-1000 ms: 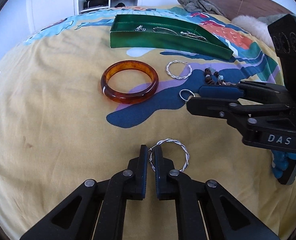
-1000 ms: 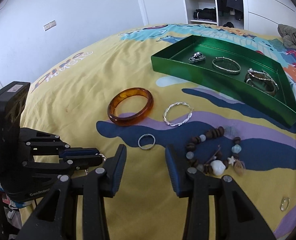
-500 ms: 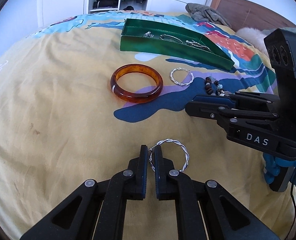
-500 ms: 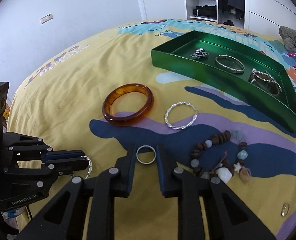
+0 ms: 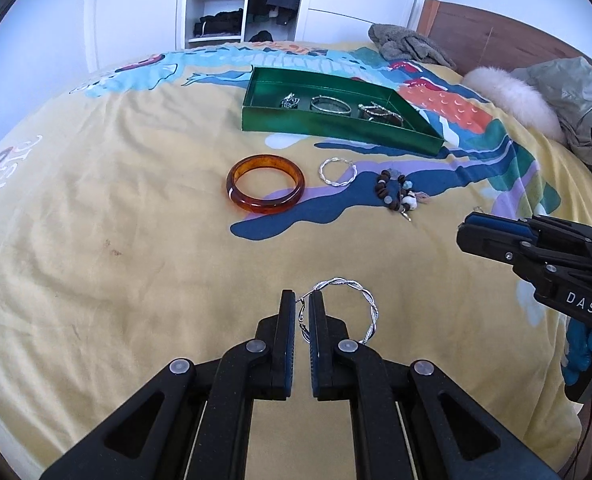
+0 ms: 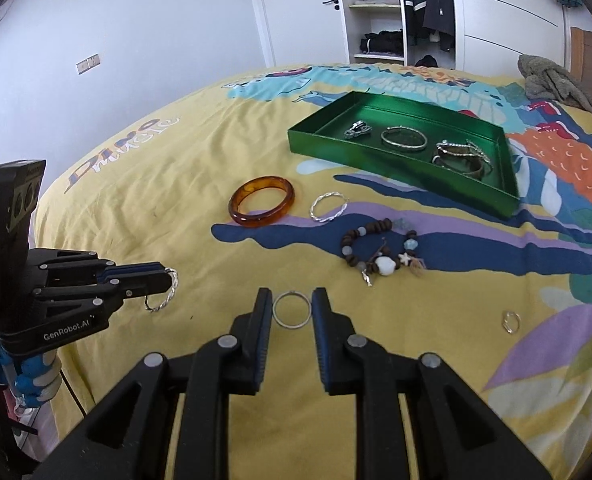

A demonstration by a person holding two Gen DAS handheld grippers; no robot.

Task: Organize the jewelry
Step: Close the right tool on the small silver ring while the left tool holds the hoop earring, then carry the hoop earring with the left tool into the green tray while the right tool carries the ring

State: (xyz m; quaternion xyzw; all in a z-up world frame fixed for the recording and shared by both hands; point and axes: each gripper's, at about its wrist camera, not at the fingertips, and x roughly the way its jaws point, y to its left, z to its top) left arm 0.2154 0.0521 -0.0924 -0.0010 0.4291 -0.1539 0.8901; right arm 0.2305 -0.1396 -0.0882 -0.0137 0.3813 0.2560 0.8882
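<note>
My left gripper [image 5: 303, 304] is shut on a twisted silver hoop [image 5: 360, 308], held above the yellow bedspread; it also shows in the right wrist view [image 6: 163, 292]. My right gripper [image 6: 291, 300] is shut on a plain silver ring [image 6: 291, 310], lifted off the bed. A green tray [image 6: 376, 160] at the back holds several silver pieces. On the bed lie an amber bangle [image 6: 261, 200], a second twisted silver hoop [image 6: 328, 207], a beaded bracelet [image 6: 380, 252] and a small ring [image 6: 510, 321].
A grey cloth [image 5: 412, 46], a white fur pillow [image 5: 512, 100] and a wooden headboard [image 5: 496, 40] are at the far right. An open wardrobe [image 6: 384, 24] stands behind the bed.
My right gripper closed on the plain ring and lifted it back with both grippers rising away from the bed. The left gripper kept its hold on the twisted hoop.
</note>
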